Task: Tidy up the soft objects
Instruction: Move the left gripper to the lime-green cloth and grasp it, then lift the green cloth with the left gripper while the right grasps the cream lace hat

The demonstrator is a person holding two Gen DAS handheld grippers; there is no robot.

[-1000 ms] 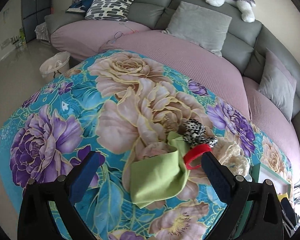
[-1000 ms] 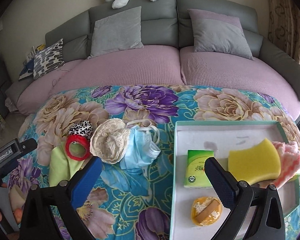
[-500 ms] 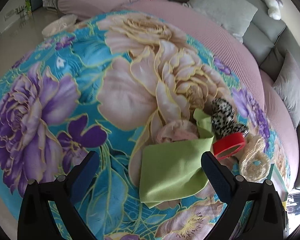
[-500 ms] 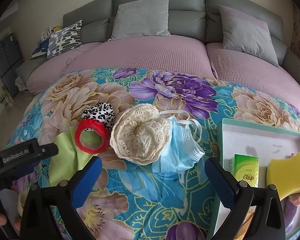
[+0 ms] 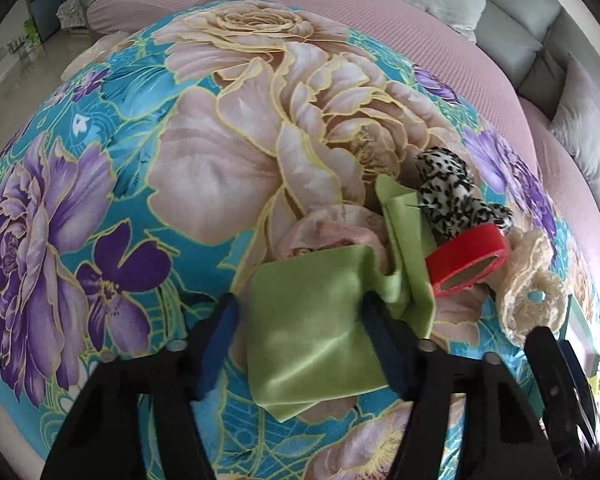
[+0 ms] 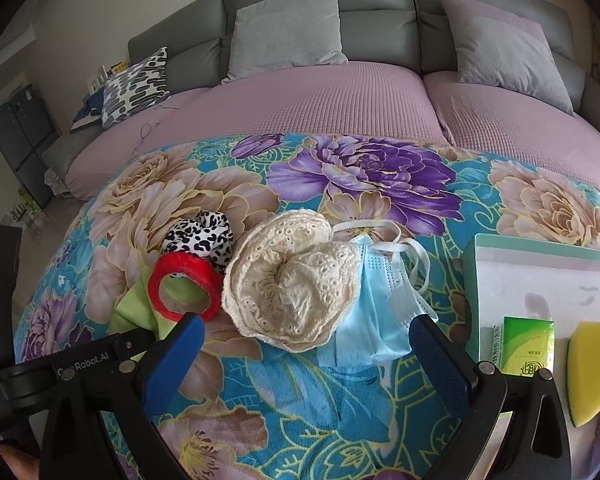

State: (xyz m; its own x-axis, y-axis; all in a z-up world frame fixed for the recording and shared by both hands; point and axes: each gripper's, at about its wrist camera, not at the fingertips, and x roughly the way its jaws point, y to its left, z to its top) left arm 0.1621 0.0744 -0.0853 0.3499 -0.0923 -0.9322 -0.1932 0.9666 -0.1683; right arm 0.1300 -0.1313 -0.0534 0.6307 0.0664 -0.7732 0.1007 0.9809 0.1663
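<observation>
A green cloth [image 5: 316, 332] lies on the floral blanket [image 5: 204, 168]. My left gripper [image 5: 300, 320] is low over it with its blue fingers partly closed on either side of the cloth. A red tape roll [image 5: 466, 258], a leopard-print scrunchie [image 5: 448, 192] and a cream lace piece [image 5: 532, 292] lie to its right. In the right wrist view my right gripper [image 6: 304, 344] is open above the cream lace piece [image 6: 292, 280] and a blue face mask [image 6: 380, 304]. The red roll [image 6: 184, 288] and scrunchie [image 6: 200, 236] are left of them.
A white tray with a teal rim [image 6: 540, 276] at the right holds a green tissue pack [image 6: 526, 346] and a yellow sponge [image 6: 594, 368]. A grey sofa with pink covers [image 6: 320, 100] and cushions stands behind. The left gripper body [image 6: 28, 372] shows at lower left.
My left gripper dropped onto the green cloth and its fingers narrowed around it. My right gripper shifted left, from over the tray edge to over the lace piece and mask.
</observation>
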